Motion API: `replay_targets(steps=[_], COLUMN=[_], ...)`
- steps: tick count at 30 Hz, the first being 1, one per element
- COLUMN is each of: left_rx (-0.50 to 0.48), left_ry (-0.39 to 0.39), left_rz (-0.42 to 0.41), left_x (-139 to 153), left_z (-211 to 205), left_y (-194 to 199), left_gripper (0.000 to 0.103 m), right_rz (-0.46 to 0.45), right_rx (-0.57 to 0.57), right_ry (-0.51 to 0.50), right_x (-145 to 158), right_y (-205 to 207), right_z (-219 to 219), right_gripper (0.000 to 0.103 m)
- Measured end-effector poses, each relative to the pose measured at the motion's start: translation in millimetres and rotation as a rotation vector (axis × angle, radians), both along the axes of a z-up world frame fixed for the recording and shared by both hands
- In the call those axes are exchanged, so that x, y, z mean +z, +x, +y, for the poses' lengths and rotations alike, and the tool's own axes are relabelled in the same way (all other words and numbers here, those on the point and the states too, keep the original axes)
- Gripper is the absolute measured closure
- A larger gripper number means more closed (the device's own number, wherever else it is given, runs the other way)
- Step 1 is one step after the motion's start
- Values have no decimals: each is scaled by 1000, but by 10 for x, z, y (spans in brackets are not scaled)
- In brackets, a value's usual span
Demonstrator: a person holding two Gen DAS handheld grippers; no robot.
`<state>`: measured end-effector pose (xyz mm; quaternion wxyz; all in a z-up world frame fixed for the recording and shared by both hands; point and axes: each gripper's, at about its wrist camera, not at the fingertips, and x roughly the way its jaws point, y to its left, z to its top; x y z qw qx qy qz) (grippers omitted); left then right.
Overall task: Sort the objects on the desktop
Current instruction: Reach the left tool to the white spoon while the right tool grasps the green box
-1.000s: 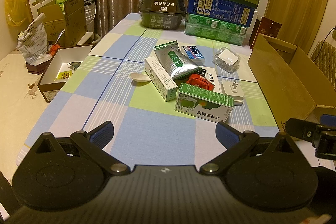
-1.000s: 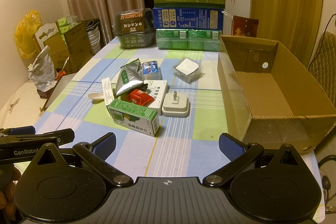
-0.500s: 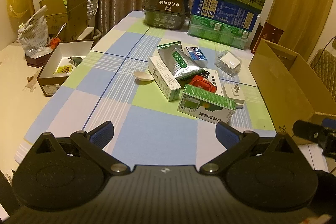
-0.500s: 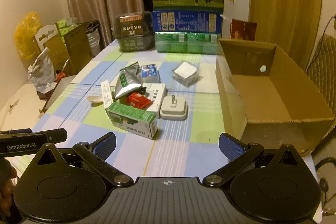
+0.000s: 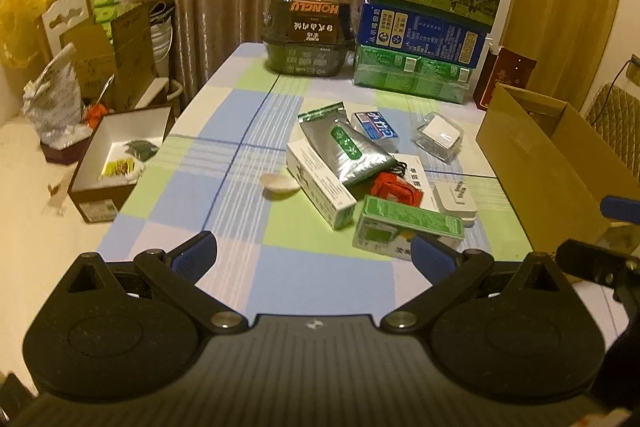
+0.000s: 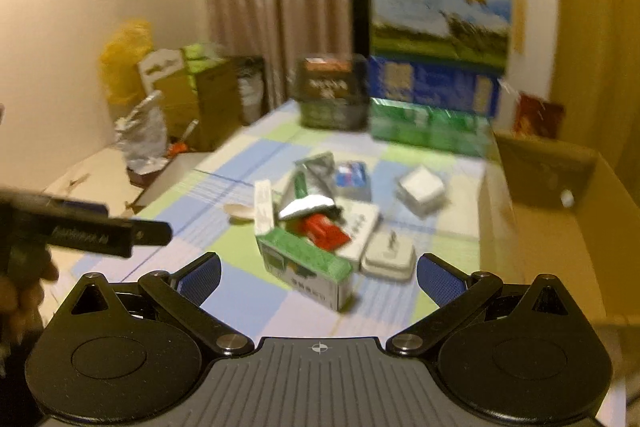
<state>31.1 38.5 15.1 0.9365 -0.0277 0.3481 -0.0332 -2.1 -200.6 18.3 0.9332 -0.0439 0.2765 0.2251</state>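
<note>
Left hand-held gripper [image 5: 313, 251]: spread wide and empty, hovering over the near edge of the bench [image 5: 224, 163] — a blue-and-green checked cloth.
Spoon [image 5: 280, 183]: a small pale spoon lies alone on the cloth, just left of the pile.
Pile: a white carton [image 5: 320, 189] leans under a silver pouch [image 5: 344, 147], a red packet [image 5: 396, 187] sits beside them, and a white charger [image 5: 456, 197] rests at the right edge.
Green box [image 5: 404, 231]: nearest item of the pile, lying flat on the bench just ahead of the left gripper's right finger — not touching it.
Right hand-held gripper [image 6: 319, 277]: also spread and empty; its view is blurred, with the green box directly ahead between the fingers.
Cardboard box [image 5: 548, 163]: open and apparently empty, at the right edge of the bench, well clear of the pile.
Step in hand: likely the approach for a first pick — best done by straddling the green box across its narrow sides, closing squarely, then lifting clear before carrying it right.
</note>
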Motion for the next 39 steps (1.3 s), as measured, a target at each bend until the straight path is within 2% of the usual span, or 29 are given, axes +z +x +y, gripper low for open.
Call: replay_targets(steps=[3,8,13,21,23,24,25,28,32,36,38,39], left_rx=[-1,-77,-236,-518,-573,-603,-637,-726,-800,-864,-885,-889], left_ry=[14,76,176,349,377,383,386,423,459,492,505,511], left_rz=[3,28,47,2,6,8,7,12,39,53,51,55], left_x=[-41,-190,-335,-516,-581,-610,-636,-735,-875,-1006,-1051,-1068], left_z=[49,98,100,80,74,66,58,17,-17,-21,-16,-12], left_y=[124,355,583,965,1061,1104,1134,1220,1378,1516,1559,1586], left_gripper=[2,2,2,2,2,2,2,7,8,16,18,18], right_rz=[-77,-26,24,107,117,131,156,178,179,191,195,199], right_rx=[74,178,262,427,447,459,477,527,587,607,619,621], right_ry=[-42,-108,-208,-361,-380,-386,-393,-430,-499,-519,-528,-533], right_x=[-86,-227,-350,-603,-689,-738,-803,-927,-1059,-1132,-1158,-1174], right_y=[17,245,539,996,1093,1147,1212,1304,1404,1492,1508,1517], right_z=[69,160,221,439,485,509,533,612,730,789,805,810], right_gripper=[2,2,2,2,9,21,29,33,37,44,49,55])
